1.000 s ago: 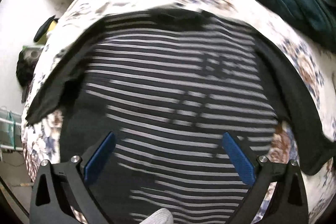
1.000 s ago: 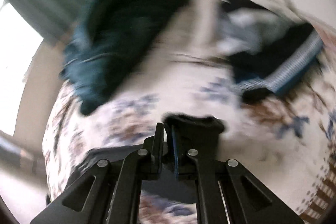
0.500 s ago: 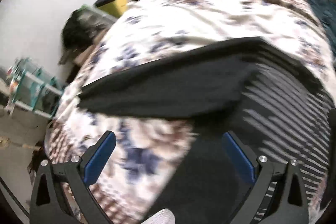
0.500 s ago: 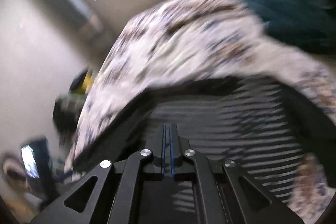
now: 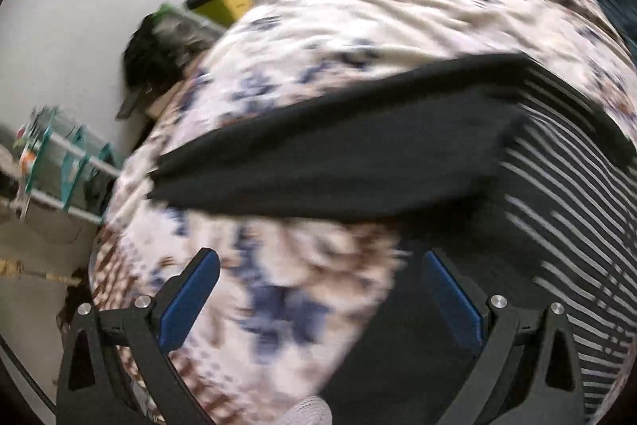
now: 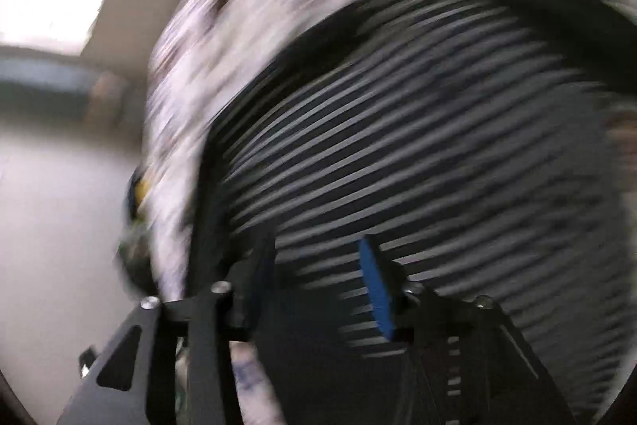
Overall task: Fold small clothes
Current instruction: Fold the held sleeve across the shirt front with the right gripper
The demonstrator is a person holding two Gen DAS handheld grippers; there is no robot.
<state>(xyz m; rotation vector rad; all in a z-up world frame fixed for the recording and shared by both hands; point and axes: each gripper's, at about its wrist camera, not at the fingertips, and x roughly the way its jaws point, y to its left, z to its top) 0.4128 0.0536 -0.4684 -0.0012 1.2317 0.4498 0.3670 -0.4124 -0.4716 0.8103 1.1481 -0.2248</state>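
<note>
Barely begun: striped shirt (image 5: pixel 565 210) spread flat on the bedspread (image 5: pixel 358 26), sleeve (image 5: pixel 338 162) outstretched, left gripper (image 5: pixel 318 301) and right gripper (image 6: pixel 318 285) both released, every fold remaining.

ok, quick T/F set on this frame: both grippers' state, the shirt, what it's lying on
1. The left gripper is open, holding nothing. True.
2. The right gripper is clamped shut on cloth. False: its fingers stand apart over the striped shirt.
3. The striped shirt lies on a floral bedspread. True.
4. The shirt's black sleeve is folded in over the stripes. False: it lies spread out sideways onto the bedspread.
5. The shirt is plain red. False: black with pale stripes.
</note>
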